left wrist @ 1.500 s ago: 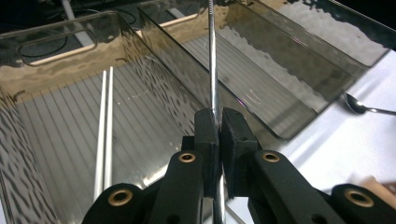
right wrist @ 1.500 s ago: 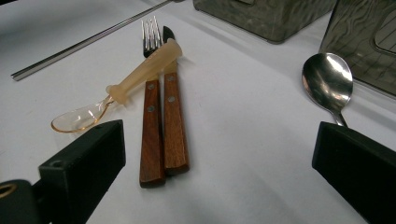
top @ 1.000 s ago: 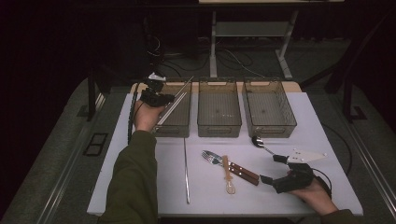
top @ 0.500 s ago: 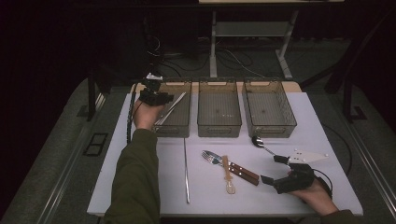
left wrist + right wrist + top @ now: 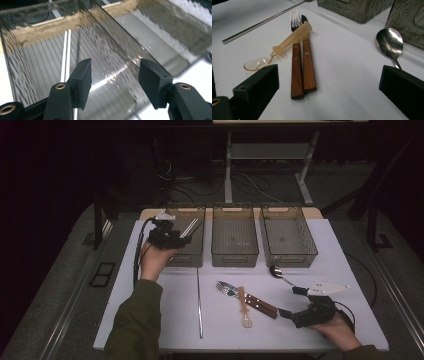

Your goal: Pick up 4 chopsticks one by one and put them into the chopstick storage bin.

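Right gripper (image 5: 329, 87): jaws spread wide, empty, lower right of the high view.
Nearest target: wooden-handled fork and knife (image 5: 302, 62), dead ahead on the white tabletop (image 5: 342, 65), handles pointing toward it.
Left gripper (image 5: 115, 75): released, above the upper-left clear plastic bin (image 5: 37, 62).

Dim room — glare on bins.

Just ahead of the right claw (image 5: 291, 302) a wooden-handled fork (image 5: 296, 62) and knife (image 5: 308, 62) lie side by side, with an amber plastic spoon (image 5: 287, 43) slanted across them. A steel spoon (image 5: 389, 42) rests near that claw's right jaw. In front of the left claw (image 5: 177, 240), a clear bin (image 5: 22, 75) holds two thin metal sticks (image 5: 65, 55).
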A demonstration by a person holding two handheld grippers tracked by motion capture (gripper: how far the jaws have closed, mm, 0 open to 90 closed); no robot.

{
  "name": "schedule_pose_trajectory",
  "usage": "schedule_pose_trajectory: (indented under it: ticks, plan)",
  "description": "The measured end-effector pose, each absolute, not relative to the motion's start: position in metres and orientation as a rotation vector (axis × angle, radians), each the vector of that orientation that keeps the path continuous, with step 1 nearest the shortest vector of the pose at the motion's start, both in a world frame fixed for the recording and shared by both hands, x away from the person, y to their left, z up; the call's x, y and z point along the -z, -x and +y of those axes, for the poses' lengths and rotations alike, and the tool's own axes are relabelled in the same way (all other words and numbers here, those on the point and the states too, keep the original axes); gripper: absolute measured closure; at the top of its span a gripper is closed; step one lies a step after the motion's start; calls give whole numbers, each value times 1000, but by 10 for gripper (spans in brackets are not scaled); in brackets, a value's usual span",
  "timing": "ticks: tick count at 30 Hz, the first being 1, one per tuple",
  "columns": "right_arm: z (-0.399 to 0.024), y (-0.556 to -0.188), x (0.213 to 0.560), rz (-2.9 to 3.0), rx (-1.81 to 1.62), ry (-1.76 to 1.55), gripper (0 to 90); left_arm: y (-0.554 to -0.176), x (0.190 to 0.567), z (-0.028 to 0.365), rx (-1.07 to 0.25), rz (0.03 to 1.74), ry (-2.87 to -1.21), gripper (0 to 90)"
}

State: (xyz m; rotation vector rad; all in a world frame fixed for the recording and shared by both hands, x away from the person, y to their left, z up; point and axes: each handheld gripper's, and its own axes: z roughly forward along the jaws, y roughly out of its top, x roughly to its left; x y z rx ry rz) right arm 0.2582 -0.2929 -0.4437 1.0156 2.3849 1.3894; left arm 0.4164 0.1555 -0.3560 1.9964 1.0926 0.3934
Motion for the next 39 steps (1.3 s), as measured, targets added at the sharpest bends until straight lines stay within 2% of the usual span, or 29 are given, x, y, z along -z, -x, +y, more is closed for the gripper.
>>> schedule_pose_trajectory:
  ticks: [8,16,20,26,39]
  plan:
    - [-293,-258,443,2381,-1388,-1015,25,-381,372,147,-357,1063,-2005,406]
    - [-293,-257,443,2381,-1385,-1008,25,-363,393,137,-369,1084,-2047,500]
    - [-293,-257,443,2381,-1382,-1008,25,-360,403,133,-352,1124,-2042,582]
    - [-293,-257,443,2383,-1380,-1007,25,-363,420,124,-330,1153,-2066,656]
    - [-292,-257,443,2385,-1377,-1001,25,-372,440,111,-343,1188,-2120,732]
